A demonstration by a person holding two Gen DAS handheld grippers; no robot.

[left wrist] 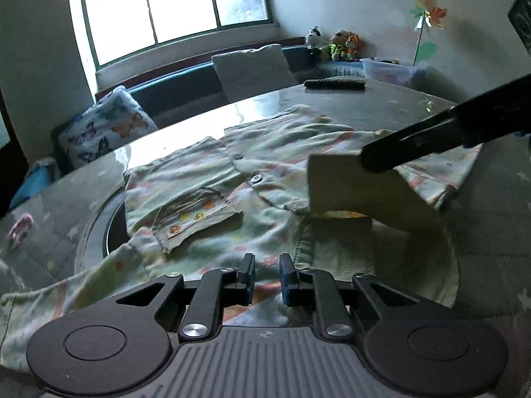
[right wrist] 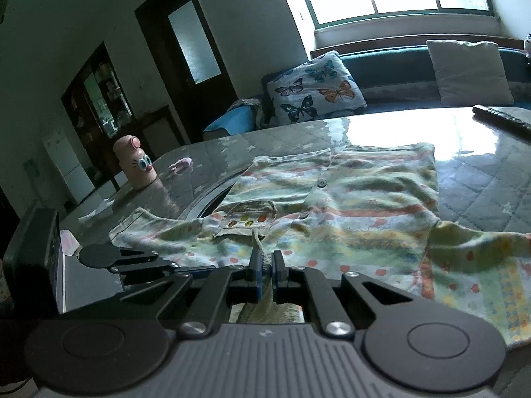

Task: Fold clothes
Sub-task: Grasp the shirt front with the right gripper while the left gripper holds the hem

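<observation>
A bright window (left wrist: 172, 6) lights a sofa with a butterfly cushion (right wrist: 315, 89) behind a glossy table (right wrist: 481, 179) covered by a quilted cloth. A child's patterned button shirt (left wrist: 282, 152) lies spread face up across the table's middle, its chest pocket (left wrist: 195, 215) showing. The right gripper (right wrist: 265, 265) has its jaws pinched on a fold of the shirt's fabric, lifted off the table. The left gripper (left wrist: 267, 272) hovers over the shirt's near edge, jaws narrow with nothing visibly between them. A remote control (left wrist: 333, 83) rests near the far edge.
</observation>
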